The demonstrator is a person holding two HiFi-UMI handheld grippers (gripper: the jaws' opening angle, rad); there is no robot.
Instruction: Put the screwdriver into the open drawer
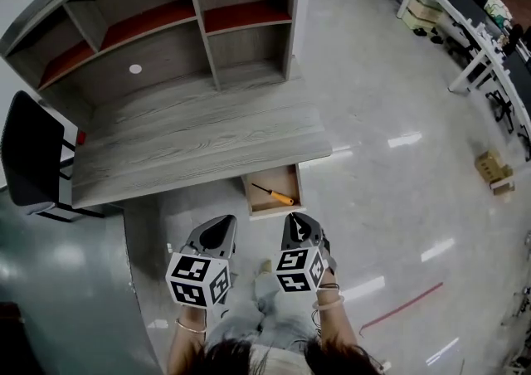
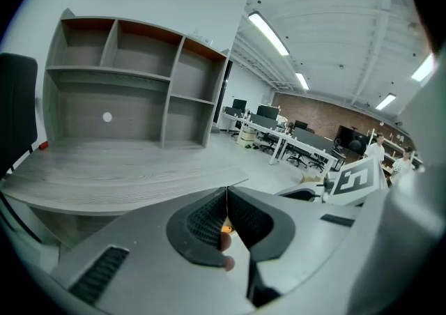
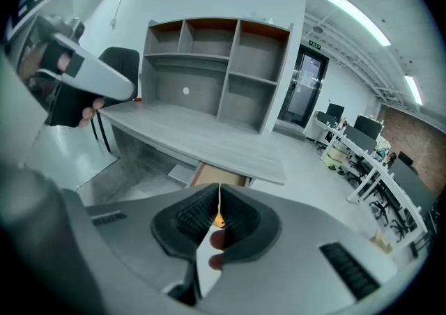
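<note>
Lying slantwise on the floor of the open drawer (image 1: 274, 211), the screwdriver (image 1: 275, 194) has its orange handle toward the drawer's right wall and its thin dark shaft pointing toward the back left corner. It looks light and rigid, a small tool that one claw could lift easily. The smooth shaft would likely slip or roll between the pads, so the thicker handle is the better place to take hold (across its width, near the middle). The drawer juts out from under the front edge of the desk (image 1: 191, 145). Both claws hang on the near side of the drawer, in front of its front panel and apart from it: the left claw (image 1: 217, 231) off the drawer's left front corner, the right claw (image 1: 299, 224) just before its right front corner. Each has its jaws pressed together with nothing between them, as both gripper views show. By my reading, the tool sits where the task wants it.
</note>
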